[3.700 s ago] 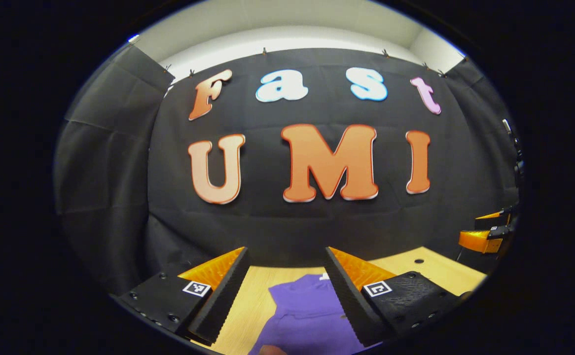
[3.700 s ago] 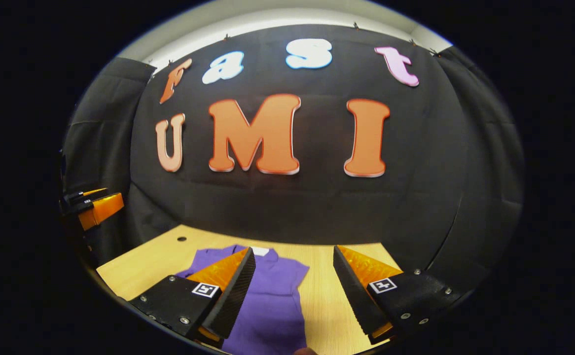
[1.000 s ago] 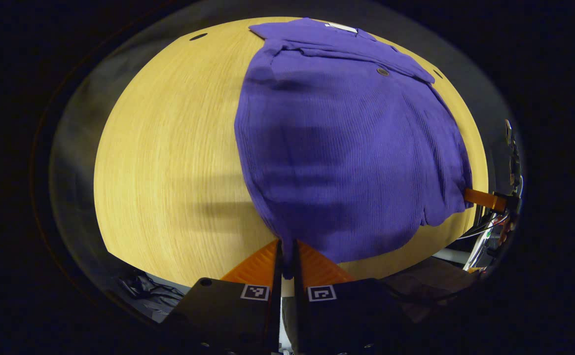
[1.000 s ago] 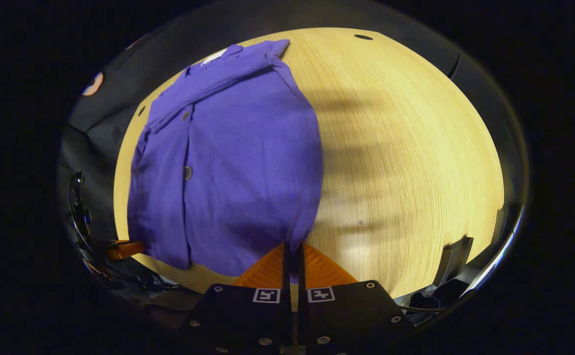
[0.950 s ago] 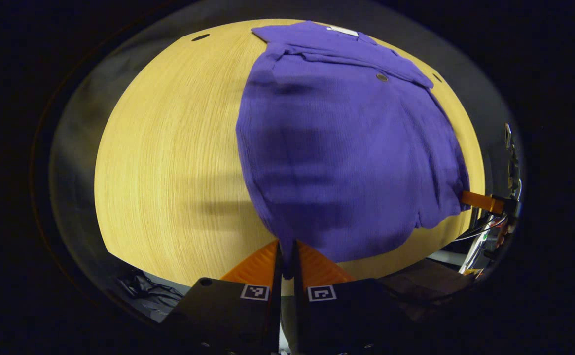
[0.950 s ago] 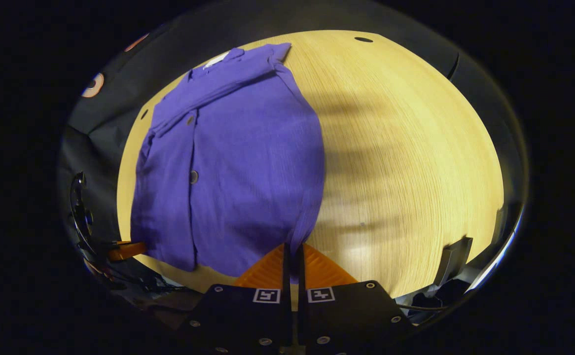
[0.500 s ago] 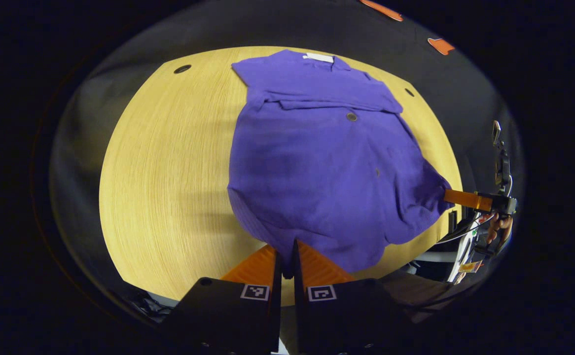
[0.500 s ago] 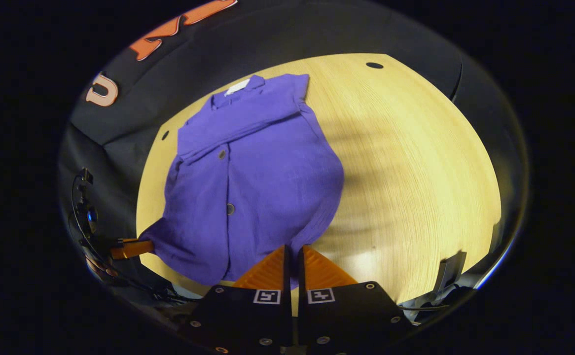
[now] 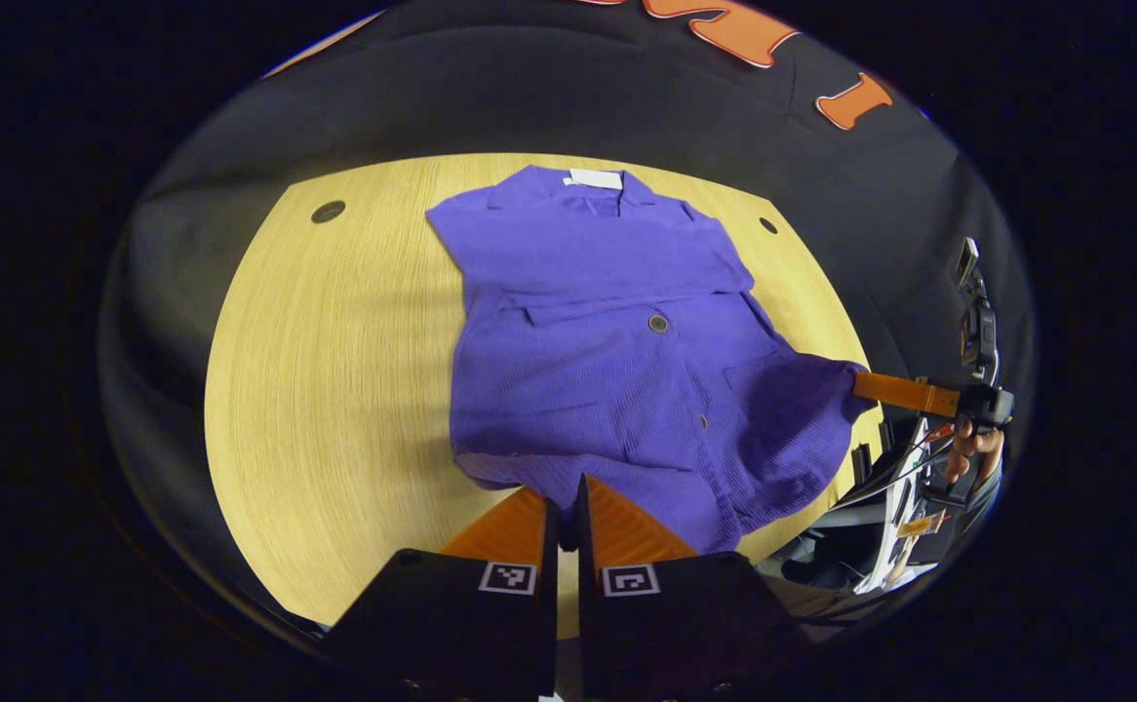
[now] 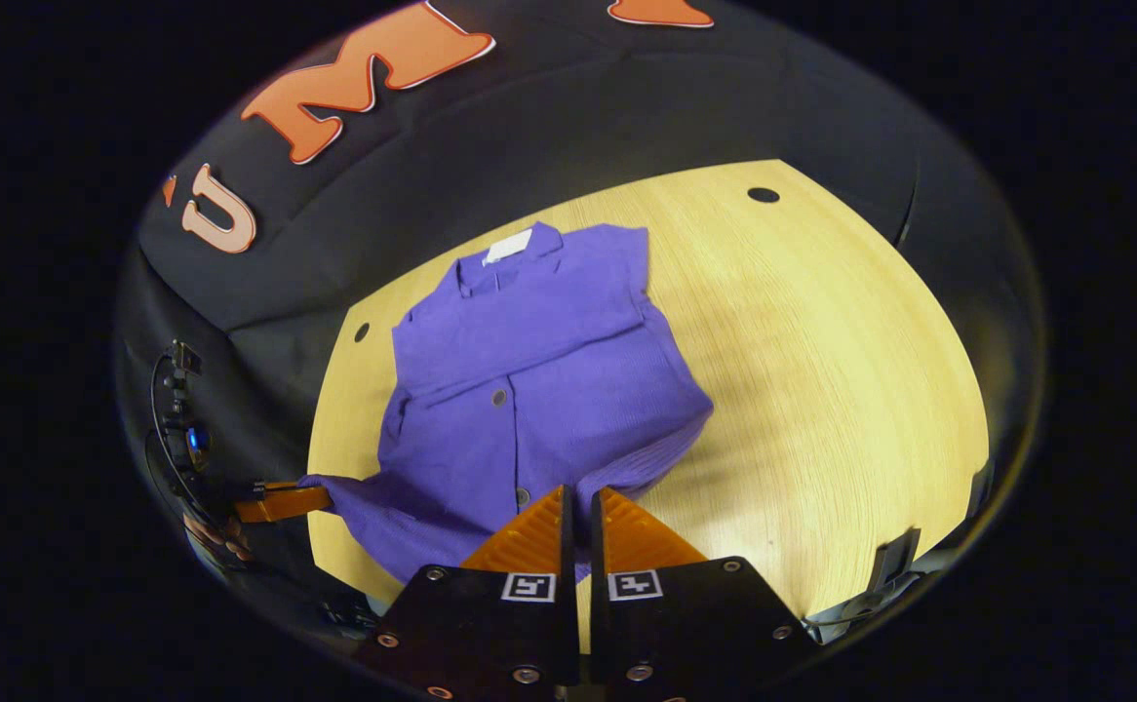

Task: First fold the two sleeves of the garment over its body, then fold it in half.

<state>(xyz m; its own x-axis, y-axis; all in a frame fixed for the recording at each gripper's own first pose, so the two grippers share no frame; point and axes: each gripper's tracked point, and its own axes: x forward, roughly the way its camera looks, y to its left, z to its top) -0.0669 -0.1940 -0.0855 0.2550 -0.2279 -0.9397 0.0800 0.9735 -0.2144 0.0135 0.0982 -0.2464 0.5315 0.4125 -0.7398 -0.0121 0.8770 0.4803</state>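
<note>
Both hem corners have come up off the table since a second ago, and the collar end of the shirt has slid farther from your cameras; the sleeves already lie folded over the body, so you're into the fold-in-half.

Left gripper view: your left gripper (image 9: 567,507) has its fingers pinched together on the near hem corner of the purple shirt (image 9: 617,351), cloth trapped between them. Rest of the shirt runs straight ahead across the wooden table (image 9: 334,390), collar with its white label (image 9: 595,178) at the far end. A folded sleeve band lies across the chest just above the top button (image 9: 658,323). Far to your right, the right gripper (image 9: 905,392) holds the other hem corner, cloth pulled taut toward it, with the holding hand (image 9: 976,450) behind it.

Right gripper view: your right gripper (image 10: 580,517) is likewise closed tight on its hem corner, fabric bunched at the tips. Shirt (image 10: 529,390) stretches ahead and to the left, collar label (image 10: 508,246) farthest off. Left gripper (image 10: 281,503) sits far left, gripping its corner.

My read: the hem is lifted evenly enough. Carry both corners forward together toward the collar, keep the tension equal, or the folded sleeves may slip out.
</note>
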